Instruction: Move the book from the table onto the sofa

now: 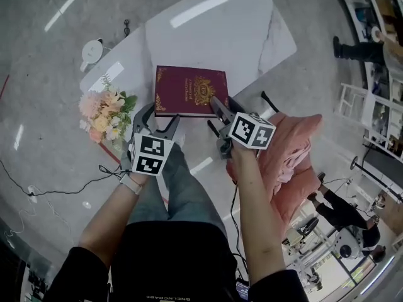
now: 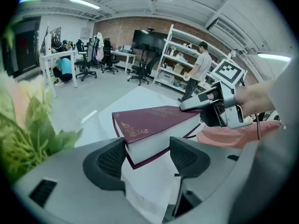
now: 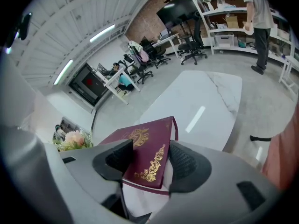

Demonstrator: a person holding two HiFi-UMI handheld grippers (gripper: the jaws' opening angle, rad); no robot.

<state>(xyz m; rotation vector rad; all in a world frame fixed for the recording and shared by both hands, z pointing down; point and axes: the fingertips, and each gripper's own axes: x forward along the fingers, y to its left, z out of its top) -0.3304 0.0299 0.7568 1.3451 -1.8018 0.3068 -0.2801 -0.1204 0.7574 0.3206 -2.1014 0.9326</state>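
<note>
At the near edge of the white desk (image 1: 239,30), the maroon book (image 1: 189,90) lies cover up, its gold ornament showing, with both tongs on its near side. The left tongs (image 1: 157,121) are closed on the book's near left corner. In the left gripper view the corner (image 2: 154,122) sits between the two dark pads (image 2: 110,160), one against the cover side and the other against the white page block. The right tongs (image 1: 217,113) grip the near right part of the book. In the right gripper view one jaw lies over the gilt cover (image 3: 149,153) and the other presses the page edge, so the tongs (image 3: 149,162) are narrow and hold the book. From the left gripper view the right tongs (image 2: 205,104) show on the book's far corner. Whether the book rests flat on the desk or is raised off it, I cannot tell. A bunch of flowers (image 1: 104,115) stands just left of the left tongs. A pink cushion (image 1: 289,150) lies right of the desk, near the right hand (image 1: 242,159).
</note>
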